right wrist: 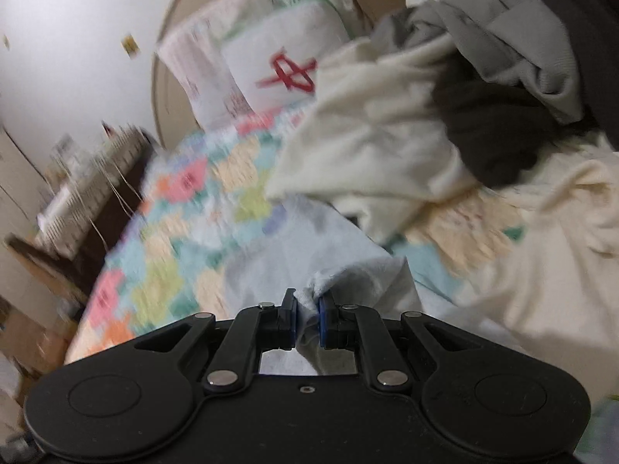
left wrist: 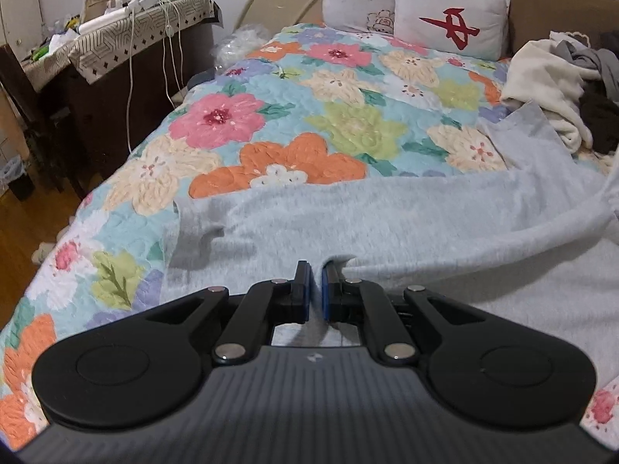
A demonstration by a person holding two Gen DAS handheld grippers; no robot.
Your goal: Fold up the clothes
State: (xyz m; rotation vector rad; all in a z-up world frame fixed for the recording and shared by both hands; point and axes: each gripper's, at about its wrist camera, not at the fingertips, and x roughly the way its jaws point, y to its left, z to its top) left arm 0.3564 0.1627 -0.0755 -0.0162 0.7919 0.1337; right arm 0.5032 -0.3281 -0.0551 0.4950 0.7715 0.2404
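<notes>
A light grey garment (left wrist: 387, 216) lies spread across the near part of the floral quilt (left wrist: 294, 116). My left gripper (left wrist: 316, 270) is shut on an edge of the garment and holds it just above the bed. In the right wrist view, which is blurred, my right gripper (right wrist: 307, 301) is shut on a bunched corner of the same grey garment (right wrist: 321, 263) and holds it lifted over the bed.
A pile of cream, grey and dark clothes (left wrist: 568, 89) lies at the right of the bed, and also shows in the right wrist view (right wrist: 425, 116). Pillows (left wrist: 448, 19) lean on the headboard. A cluttered dark dresser (left wrist: 116, 77) stands left of the bed.
</notes>
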